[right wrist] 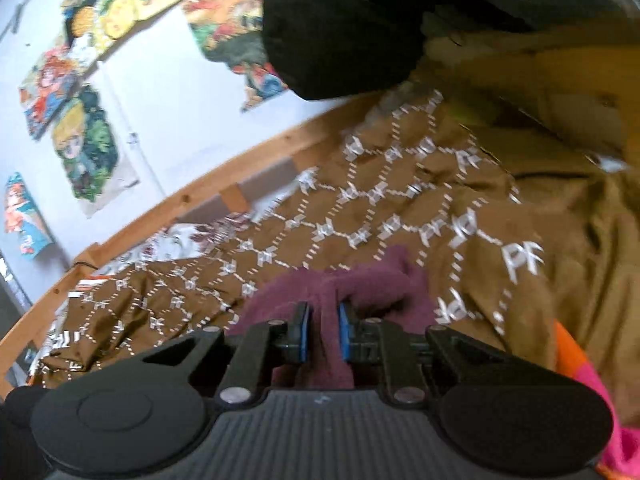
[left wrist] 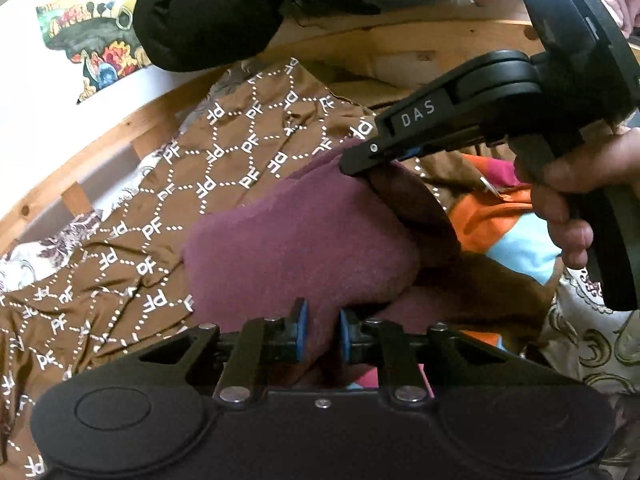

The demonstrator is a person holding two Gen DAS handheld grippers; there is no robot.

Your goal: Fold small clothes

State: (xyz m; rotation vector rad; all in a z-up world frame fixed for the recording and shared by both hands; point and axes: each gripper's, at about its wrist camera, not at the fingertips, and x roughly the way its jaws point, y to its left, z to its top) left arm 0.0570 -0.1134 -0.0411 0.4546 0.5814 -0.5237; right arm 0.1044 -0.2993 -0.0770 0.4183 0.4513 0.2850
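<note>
A small maroon fleece garment (left wrist: 304, 240) lies over a brown sheet printed with white "PF" letters (left wrist: 224, 152). My left gripper (left wrist: 323, 334) is shut on the garment's near edge, with cloth pinched between its blue pads. In the left wrist view the right gripper (left wrist: 360, 164) comes in from the upper right, held by a hand (left wrist: 580, 196), and pinches the garment's far edge, lifting a fold. In the right wrist view the right gripper (right wrist: 323, 332) has maroon cloth (right wrist: 352, 284) bunched between its blue pads.
A wooden bed rail (left wrist: 120, 128) runs along a white wall with colourful posters (right wrist: 84, 148). A black padded object (left wrist: 208, 12) hangs over the top. Orange, pink and light-blue cloth (left wrist: 508, 228) and a patterned white cover (left wrist: 592, 340) lie to the right.
</note>
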